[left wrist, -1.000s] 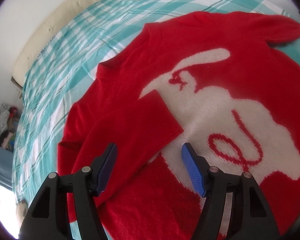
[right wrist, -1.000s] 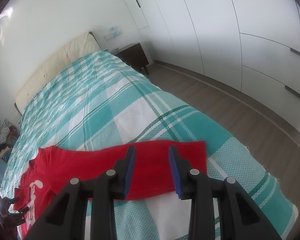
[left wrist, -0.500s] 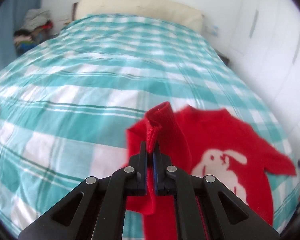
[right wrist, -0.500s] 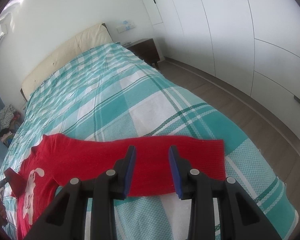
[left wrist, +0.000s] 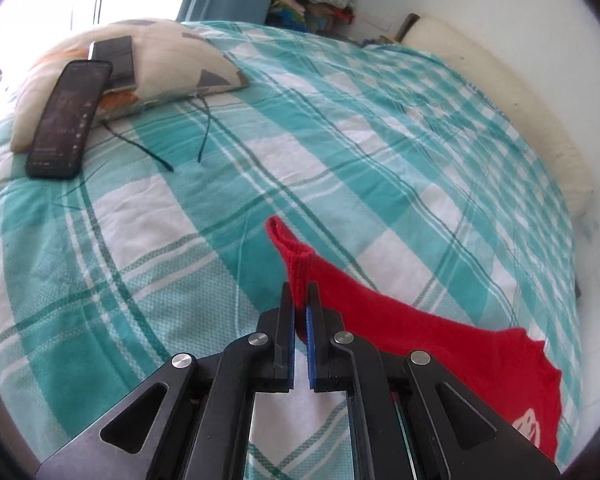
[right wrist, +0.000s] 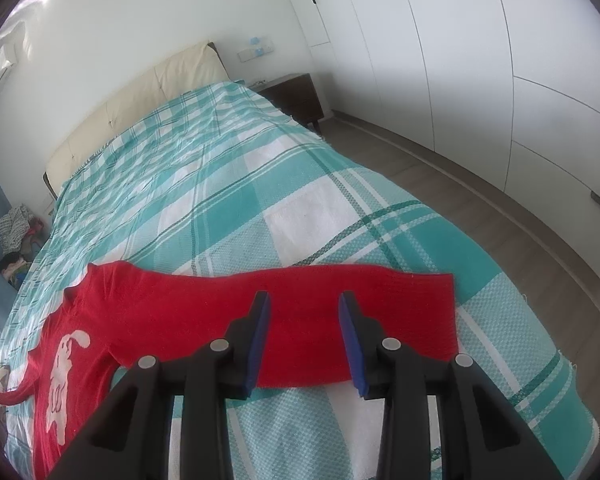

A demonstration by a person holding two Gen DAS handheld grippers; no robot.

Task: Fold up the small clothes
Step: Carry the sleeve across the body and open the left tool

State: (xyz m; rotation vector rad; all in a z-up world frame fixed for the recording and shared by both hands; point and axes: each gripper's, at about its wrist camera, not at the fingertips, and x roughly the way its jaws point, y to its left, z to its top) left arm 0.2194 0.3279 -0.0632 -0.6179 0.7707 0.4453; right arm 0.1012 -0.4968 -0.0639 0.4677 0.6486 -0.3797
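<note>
the left gripper [left wrist: 301, 312] has its jaws clenched on the cuff [left wrist: 294, 264] of the red sweater [right wrist: 204, 312], holding that sleeve up off the bed [left wrist: 340, 128] and drawn outward, likely to straighten it before it goes back across the body. the right gripper [right wrist: 303, 334] hangs with jaws released, grasping nothing, just above the other sleeve [right wrist: 364, 308], which lies flat and stretched toward the bed's edge, so it seems placed to take that sleeve next. the sweater's body, with its white animal figure [right wrist: 62, 376], lies face up near the foot of the bed. further off, a phone [left wrist: 68, 120] leans on a pillow [left wrist: 168, 64]; beyond, the headboard [right wrist: 140, 100] and wardrobe [right wrist: 480, 60].
</note>
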